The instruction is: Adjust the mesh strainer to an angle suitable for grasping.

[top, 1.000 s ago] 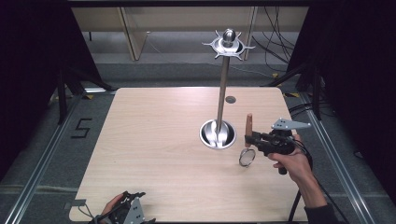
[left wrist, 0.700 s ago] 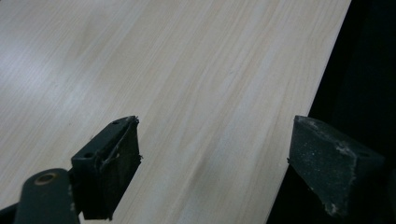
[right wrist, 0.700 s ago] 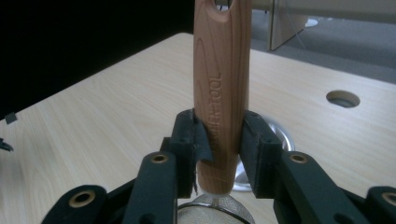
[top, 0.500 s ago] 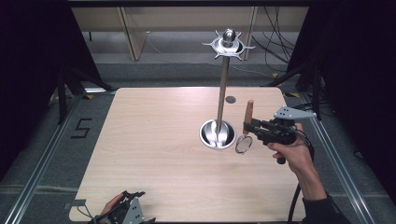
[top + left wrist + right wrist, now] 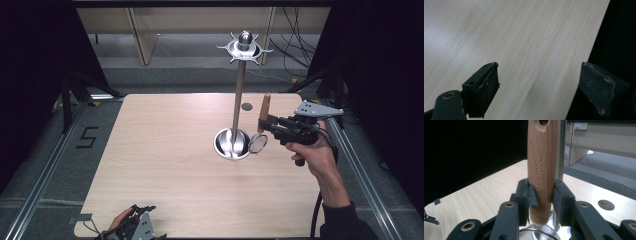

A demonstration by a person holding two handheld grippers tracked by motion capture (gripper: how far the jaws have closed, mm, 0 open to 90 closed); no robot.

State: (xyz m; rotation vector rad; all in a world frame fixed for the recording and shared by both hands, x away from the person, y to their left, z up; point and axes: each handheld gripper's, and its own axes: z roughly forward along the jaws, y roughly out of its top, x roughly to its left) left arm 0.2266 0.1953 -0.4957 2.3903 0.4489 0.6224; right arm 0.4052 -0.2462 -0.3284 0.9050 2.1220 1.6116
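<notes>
Counter [image 5: 165,165]: pale wood, occupying the centre of the high view. A small round hole [image 5: 246,106] sits toward its upper right.

Stand [image 5: 238,95]: a metal pole rising from a round dish base right of centre, topped by a ring of hooks [image 5: 244,48] at upper centre of the frame.

Right tool [image 5: 265,124]: held at centre right, jaws clamped on the wooden handle [image 5: 541,175] of a small strainer [image 5: 258,144]. The handle stands upright, hanging hole uppermost; the mesh ring hangs below, just beside the stand's base. The right hand [image 5: 314,155] grips from behind, forearm entering from the lower right.

Left tool [image 5: 131,227]: at the bottom edge, lower left, jaws apart and empty, over bare counter near its edge.

Judgement: the step appears to be hanging the strainer. Raise it well clear, keep the handle vertical, align the hole with one hook, and release only once seated.
</notes>
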